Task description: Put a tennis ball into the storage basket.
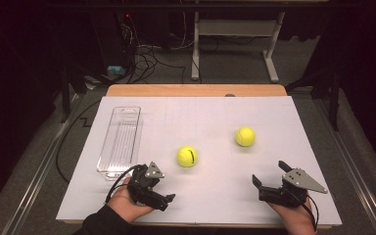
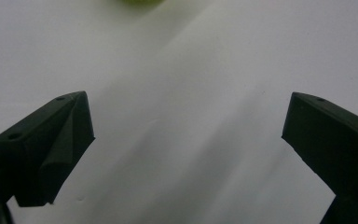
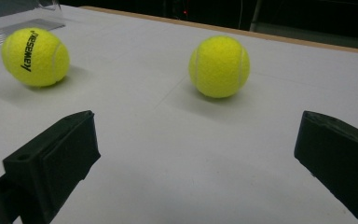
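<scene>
from the high view i get the whole layout: a white sheet over the table, a clear tray on its left side running near to far, and two yellow balls. the left ball sits near the middle of the sheet, right of the tray and apart from it; the right ball lies a little farther back and well apart from the first.

the right gripper view gives me what the high view cannot: black "kawasaki" lettering on the left ball, the seams on the right ball, and a corner of the tray at the far left. both balls rest on the sheet beyond the jaws. the left gripper view gives me mostly bare sheet, with a sliver of a yellow ball at its top edge.

my left gripper is at the near left of the sheet, just near of the tray's end, jaws spread wide with nothing between them. my right gripper is at the near right, also wide open and empty, touching neither ball.
</scene>
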The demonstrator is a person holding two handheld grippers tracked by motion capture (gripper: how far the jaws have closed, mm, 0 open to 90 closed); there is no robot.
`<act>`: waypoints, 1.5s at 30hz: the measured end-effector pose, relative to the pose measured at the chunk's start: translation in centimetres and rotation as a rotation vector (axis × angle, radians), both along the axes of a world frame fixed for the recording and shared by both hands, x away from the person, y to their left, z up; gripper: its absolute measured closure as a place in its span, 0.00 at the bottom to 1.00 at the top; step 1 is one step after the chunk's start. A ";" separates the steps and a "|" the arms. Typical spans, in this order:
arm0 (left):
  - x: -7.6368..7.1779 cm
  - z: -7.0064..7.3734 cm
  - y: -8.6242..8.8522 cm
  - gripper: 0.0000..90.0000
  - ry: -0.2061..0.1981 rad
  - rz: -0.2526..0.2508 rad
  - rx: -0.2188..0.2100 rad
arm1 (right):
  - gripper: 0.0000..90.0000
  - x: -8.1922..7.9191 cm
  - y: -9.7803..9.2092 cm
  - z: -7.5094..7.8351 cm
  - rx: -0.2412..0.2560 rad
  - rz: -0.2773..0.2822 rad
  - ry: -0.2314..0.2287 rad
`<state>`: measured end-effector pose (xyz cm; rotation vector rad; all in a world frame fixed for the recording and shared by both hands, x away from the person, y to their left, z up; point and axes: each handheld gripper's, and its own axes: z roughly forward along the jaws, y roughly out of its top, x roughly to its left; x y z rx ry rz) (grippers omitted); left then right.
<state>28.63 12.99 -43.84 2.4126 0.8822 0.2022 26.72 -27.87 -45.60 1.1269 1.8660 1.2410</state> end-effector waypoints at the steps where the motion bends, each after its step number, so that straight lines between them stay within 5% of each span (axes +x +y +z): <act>1: 0.1 0.1 -0.1 0.03 0.008 0.001 0.007 | 0.00 0.0 0.0 0.0 0.003 0.000 0.000; 14: 1.1 1.0 -1.9 0.03 0.111 -0.069 0.185 | 0.00 -0.2 0.1 0.0 0.000 0.013 0.004; 30: 2.2 2.3 -3.8 0.02 0.224 -0.129 0.335 | 0.00 -0.3 0.2 0.0 0.002 0.029 0.011; 45: 5.2 4.5 -5.4 0.01 0.272 -0.111 0.327 | 0.00 -0.4 0.1 0.1 0.012 0.031 0.008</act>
